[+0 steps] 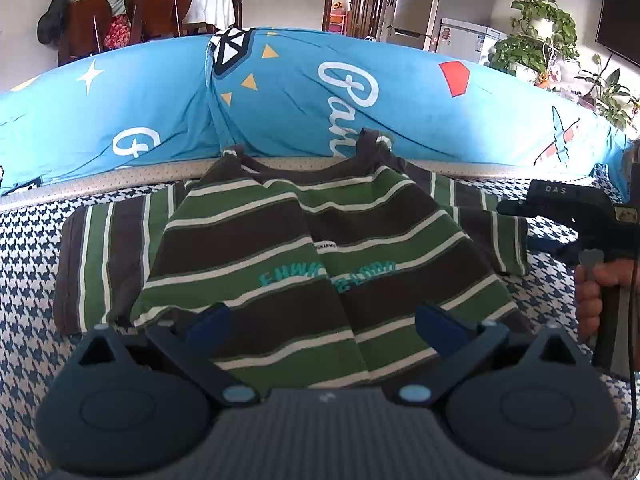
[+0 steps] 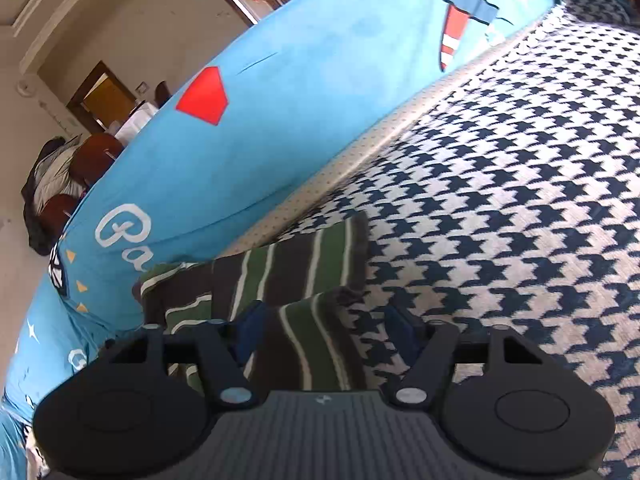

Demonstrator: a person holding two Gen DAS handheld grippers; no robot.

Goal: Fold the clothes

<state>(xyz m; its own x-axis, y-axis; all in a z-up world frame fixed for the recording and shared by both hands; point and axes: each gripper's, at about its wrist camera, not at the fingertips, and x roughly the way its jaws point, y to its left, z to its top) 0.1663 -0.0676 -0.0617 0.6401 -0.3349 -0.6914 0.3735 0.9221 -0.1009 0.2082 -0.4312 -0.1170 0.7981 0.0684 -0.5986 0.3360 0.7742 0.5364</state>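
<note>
Green, brown and white striped T-shirt (image 1: 320,248) spread on the houndstooth cover (image 1: 24,280), collar toward a rolled blue printed duvet (image 1: 280,92), both sleeves out to the sides, body rumpled with a ridge down the middle across the teal lettering. Left gripper (image 1: 322,326) low over the shirt's hem, jaws wide apart, cloth lying between the blue pads (image 1: 208,322) but not pinched. Right gripper (image 2: 326,330) seen from its own camera tilted, at the shirt's side edge near one sleeve (image 2: 296,264), jaws apart, one pad over the striped cloth, the other over bare houndstooth; in the left view, at the right edge, held in a hand (image 1: 592,300) just beside the sleeve. Behind the duvet: wooden chairs (image 1: 120,20) heaped with clothes, a white-clothed table (image 1: 210,8), a steel fridge (image 1: 416,0), leafy potted plants (image 1: 536,40), a dark screen (image 1: 620,16) on the wall
</note>
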